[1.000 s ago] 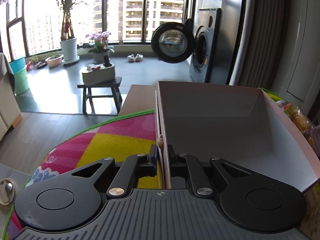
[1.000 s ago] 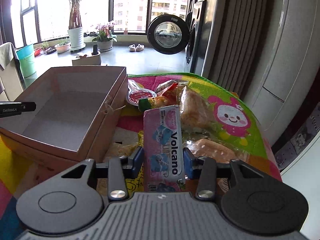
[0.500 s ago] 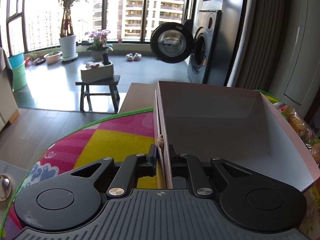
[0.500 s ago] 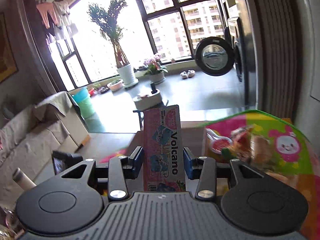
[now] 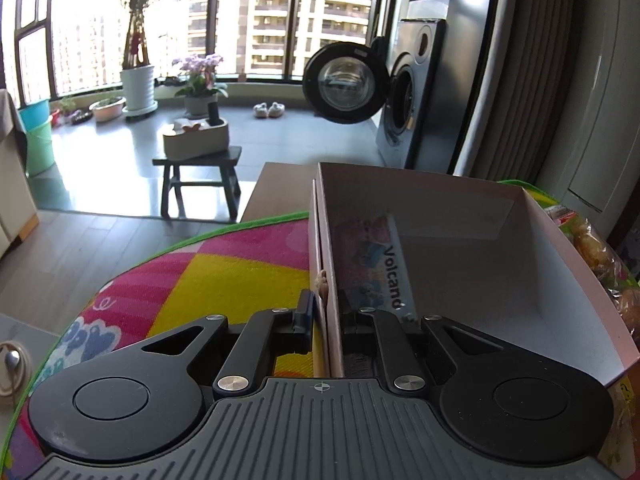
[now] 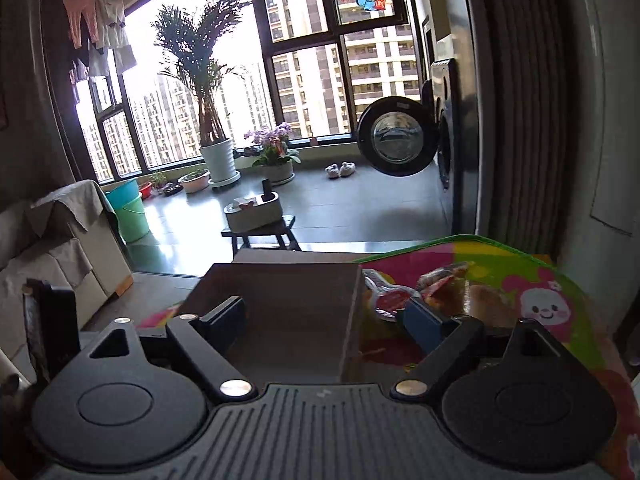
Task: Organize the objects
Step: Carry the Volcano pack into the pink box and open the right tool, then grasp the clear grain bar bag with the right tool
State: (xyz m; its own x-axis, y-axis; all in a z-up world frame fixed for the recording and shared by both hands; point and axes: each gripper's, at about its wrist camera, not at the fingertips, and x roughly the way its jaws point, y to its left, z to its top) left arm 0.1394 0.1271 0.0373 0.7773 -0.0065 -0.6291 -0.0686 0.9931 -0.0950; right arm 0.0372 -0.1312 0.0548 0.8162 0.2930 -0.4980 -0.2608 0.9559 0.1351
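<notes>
The left tongs (image 5: pixel 325 318) are clenched on the near wall of an open pink cardboard box (image 5: pixel 472 264), one finger outside the wall and one inside. The box's right side runs out past the edge of the left wrist view. Inside it, just ahead of the inner finger, a pink packet printed "Volcano" (image 5: pixel 372 260) rests against the left wall. Its long axis runs straight away from the tongs, and the lettering reads along that length. Its near end is hidden behind the tong finger.

The right tongs (image 6: pixel 326 316) are released, fingers spread wide with nothing between them. They hover above the box (image 6: pixel 288 296), whose inside is dark and hard to read from this view; the packet cannot be made out there. To the right of these tongs, a heap of what look like wrapped snacks (image 6: pixel 440 292) lies on the bright cartoon mat (image 6: pixel 556 300) covering the tabletop, partly hidden behind the right finger.
</notes>
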